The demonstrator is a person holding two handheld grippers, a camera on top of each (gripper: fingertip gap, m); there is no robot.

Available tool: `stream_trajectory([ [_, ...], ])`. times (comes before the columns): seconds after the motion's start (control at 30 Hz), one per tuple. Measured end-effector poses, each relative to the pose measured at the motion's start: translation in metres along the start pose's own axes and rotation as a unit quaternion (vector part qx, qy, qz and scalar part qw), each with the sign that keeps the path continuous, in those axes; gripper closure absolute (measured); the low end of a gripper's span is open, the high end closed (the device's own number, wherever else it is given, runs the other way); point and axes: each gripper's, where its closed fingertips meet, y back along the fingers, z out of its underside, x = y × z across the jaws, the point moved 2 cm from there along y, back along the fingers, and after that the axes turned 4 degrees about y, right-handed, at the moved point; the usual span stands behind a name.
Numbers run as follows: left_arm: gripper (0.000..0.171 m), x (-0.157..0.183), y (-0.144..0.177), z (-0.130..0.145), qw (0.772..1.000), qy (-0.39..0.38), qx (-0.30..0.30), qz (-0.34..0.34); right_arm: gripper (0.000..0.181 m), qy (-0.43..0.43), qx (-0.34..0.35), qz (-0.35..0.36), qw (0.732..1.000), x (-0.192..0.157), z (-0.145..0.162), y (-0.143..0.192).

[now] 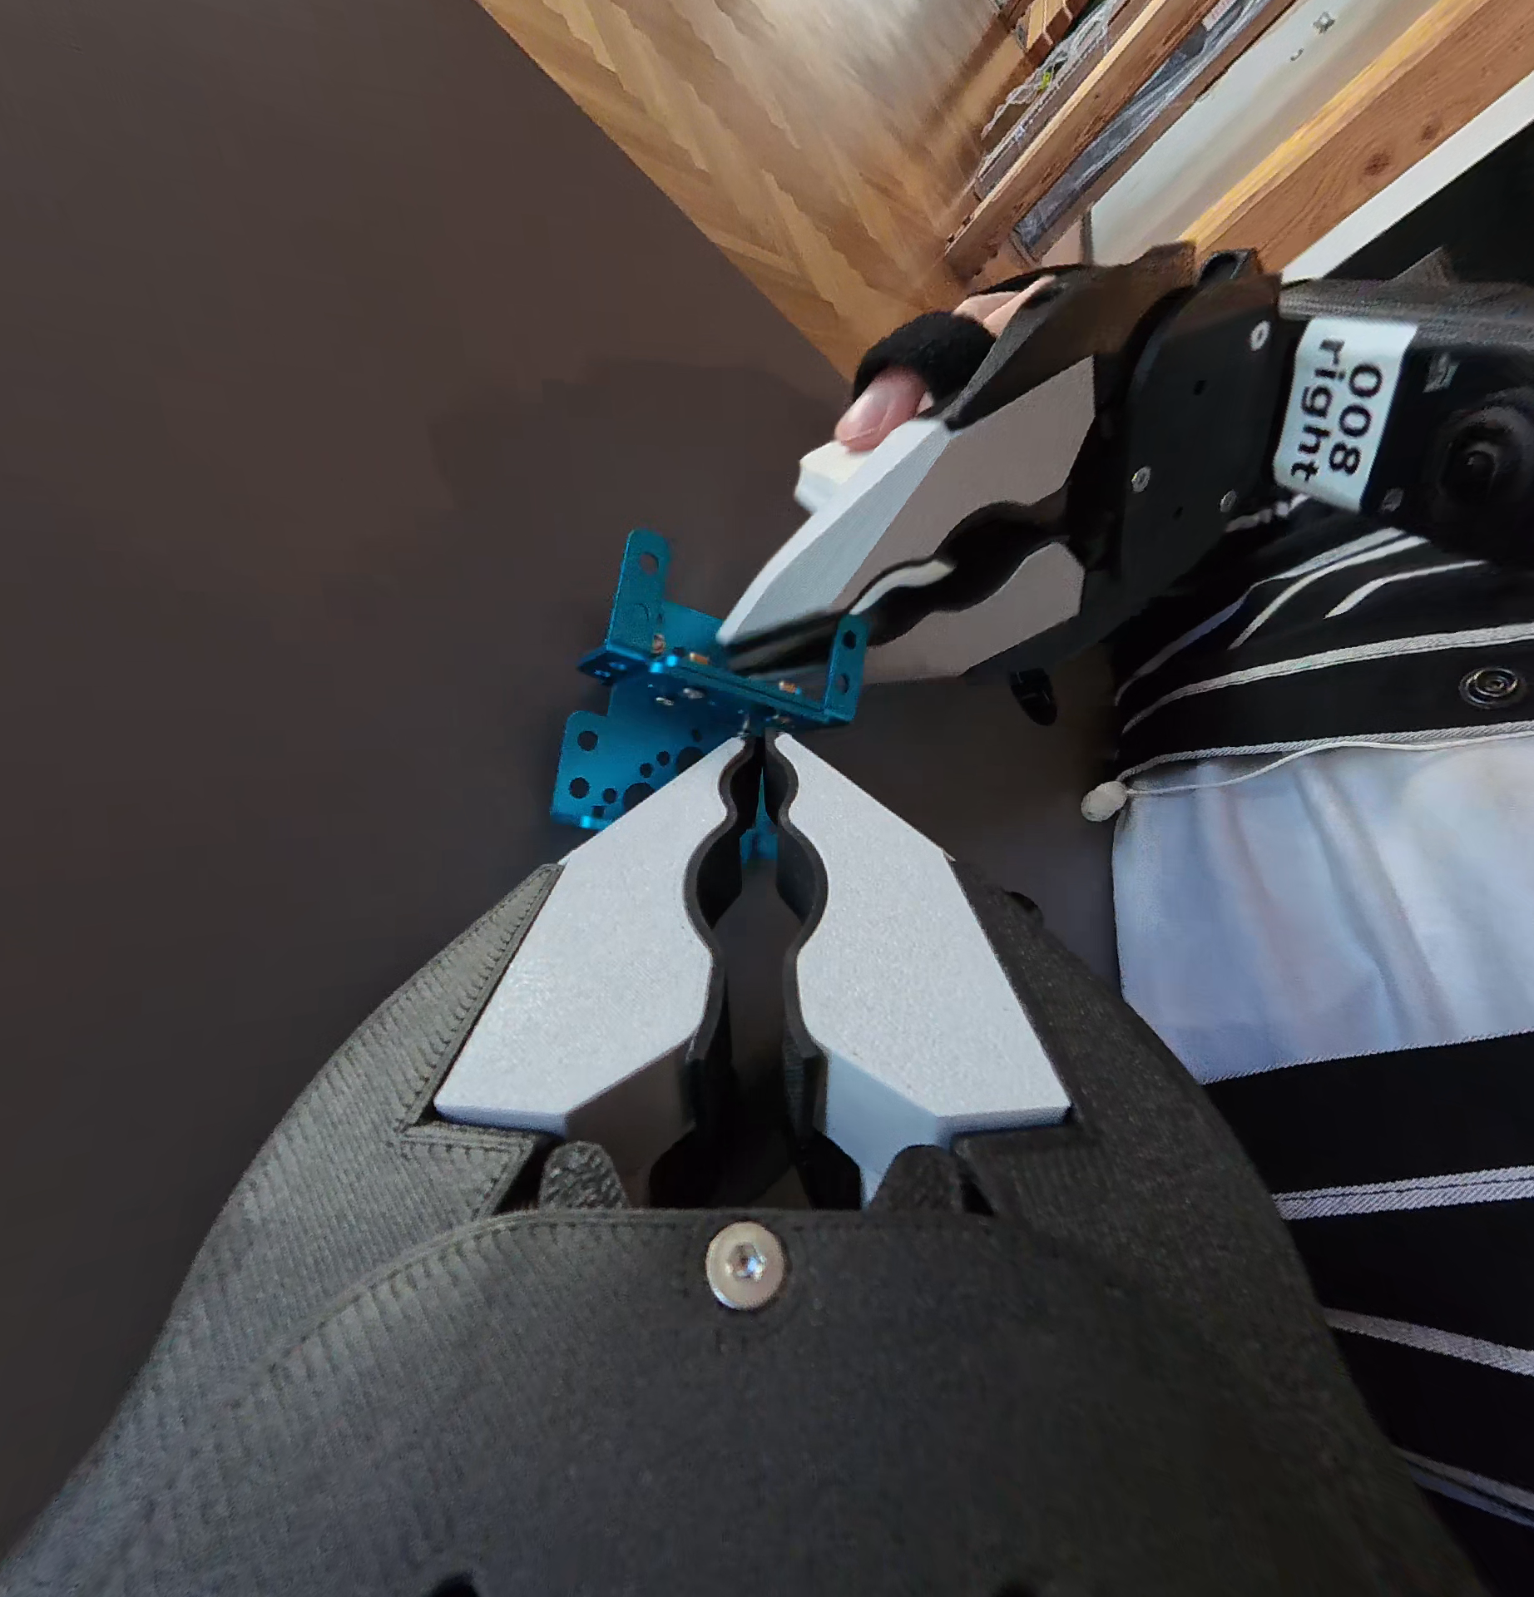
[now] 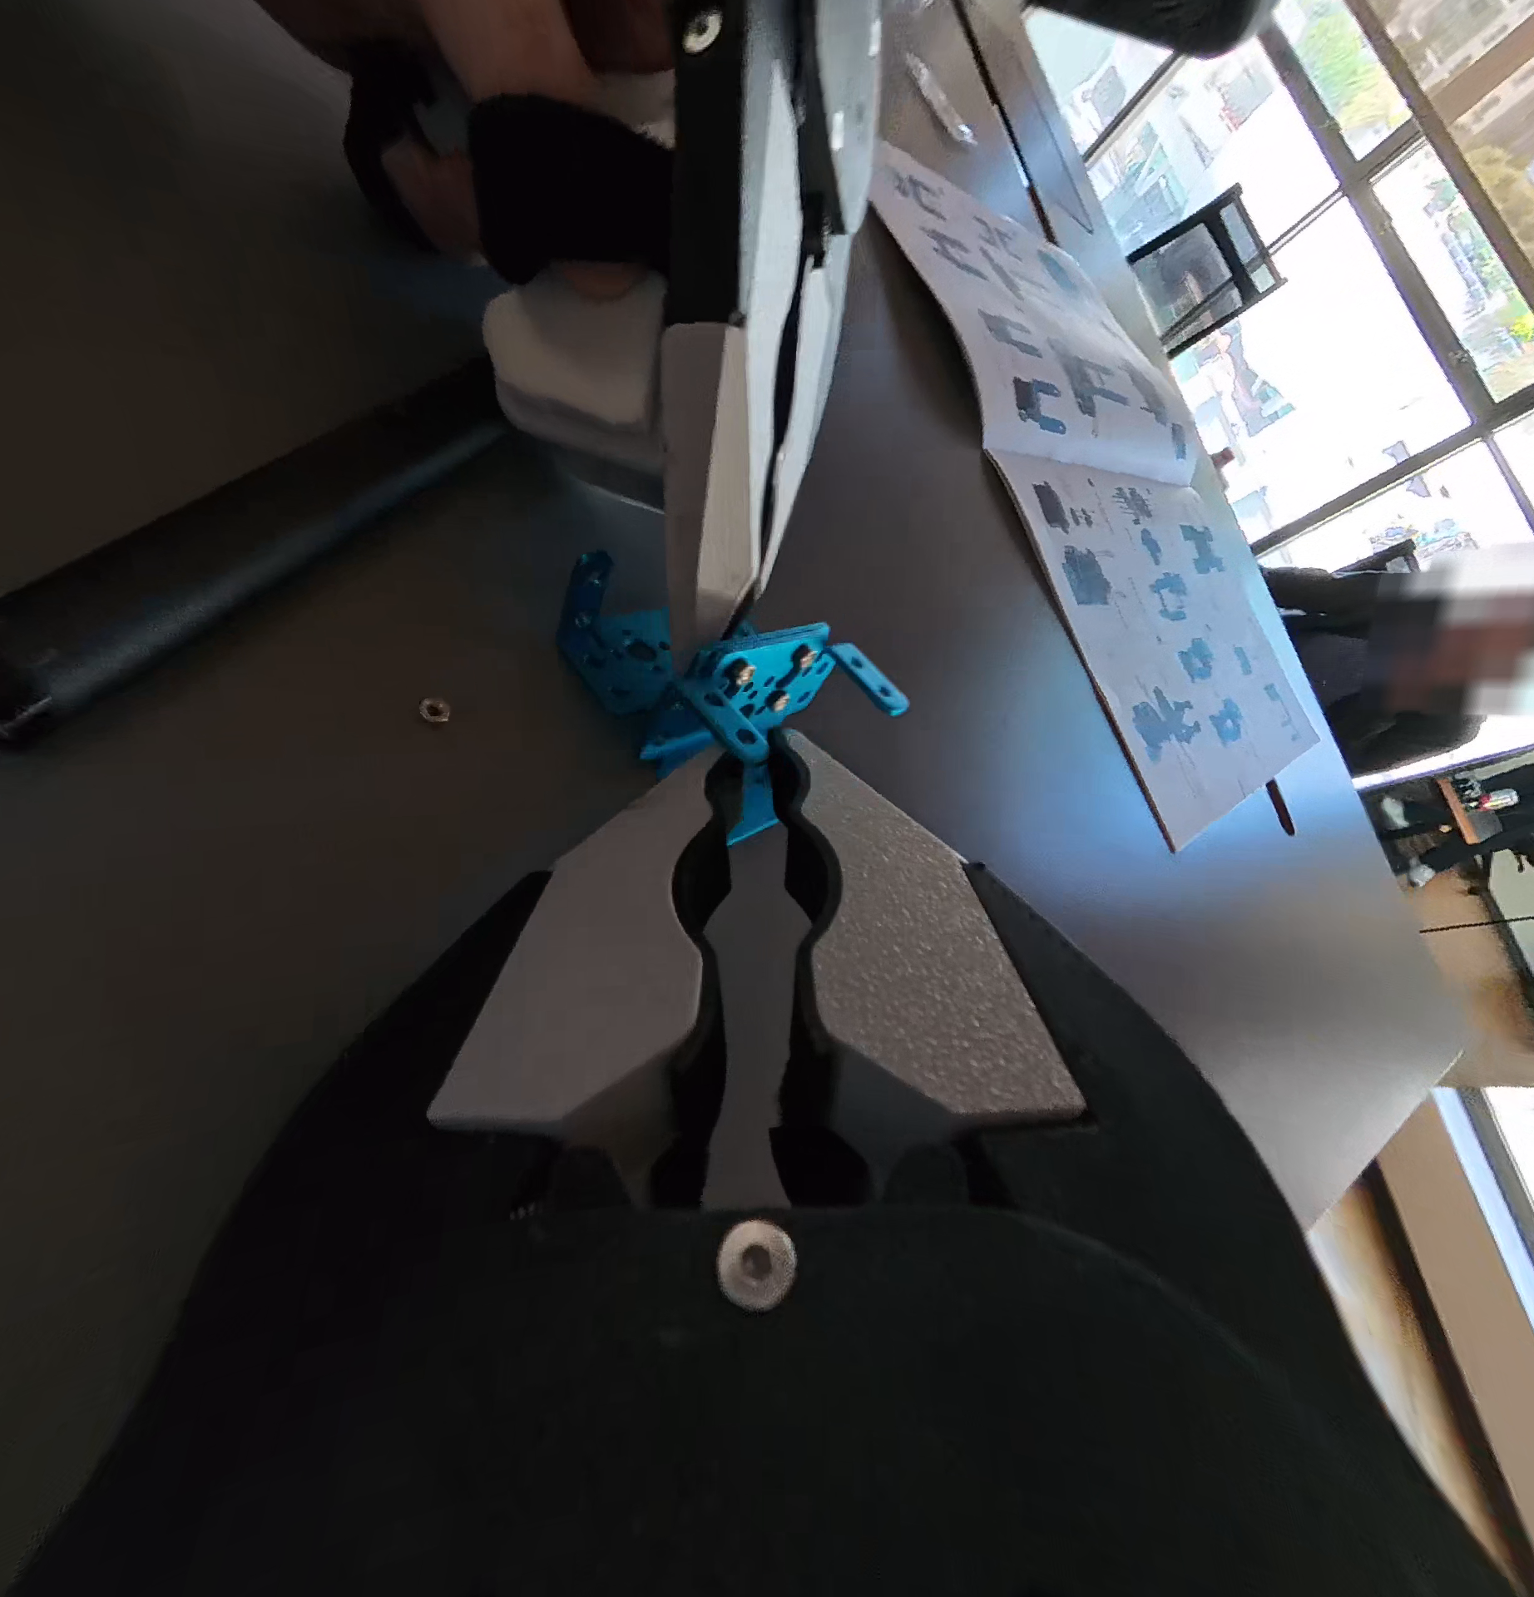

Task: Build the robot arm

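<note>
A blue metal bracket assembly [image 1: 651, 691] with round holes and brass screws is held just above the dark table [image 1: 228, 518]. My left gripper [image 1: 757, 745] is shut on its near edge. My right gripper [image 1: 733, 646] comes in from the upper right and is shut on the bracket's upper strip. In the right wrist view my right gripper [image 2: 757, 760] pinches a blue flange of the assembly [image 2: 763, 683]. There the left gripper [image 2: 729, 615] comes down from above and grips its top edge. A gloved hand [image 1: 910, 363] holds the right gripper.
A small metal nut [image 2: 435, 710] lies loose on the table left of the assembly. A dark bar [image 2: 228, 588] lies across the far left. An open instruction booklet [image 2: 1135, 562] lies to the right. A person's striped garment [image 1: 1351, 864] is close on the right. Only a small space, under 4 cm, lies between the two pairs of fingers.
</note>
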Motion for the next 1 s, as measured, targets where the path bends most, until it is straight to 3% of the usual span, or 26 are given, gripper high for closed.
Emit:
stream_trajectory([
  [0.13,0.171,-0.001,-0.001,0.001,1.0,0.006,-0.003,0.001,0.175,-0.053,0.01,-0.018,0.998,0.007,0.006,0.023],
  [0.27,0.171,0.004,-0.004,-0.001,1.0,0.004,-0.002,0.016,0.174,-0.101,0.012,-0.08,0.992,-0.004,0.015,0.03],
  [0.5,0.171,0.012,-0.017,0.001,1.0,-0.015,-0.02,0.018,0.174,-0.057,-0.011,-0.086,0.995,-0.016,0.019,0.022],
  [1.0,0.171,0.01,-0.022,0.002,0.999,-0.024,-0.033,0.001,0.172,-0.102,0.004,-0.127,0.987,-0.01,0.024,0.028],
])
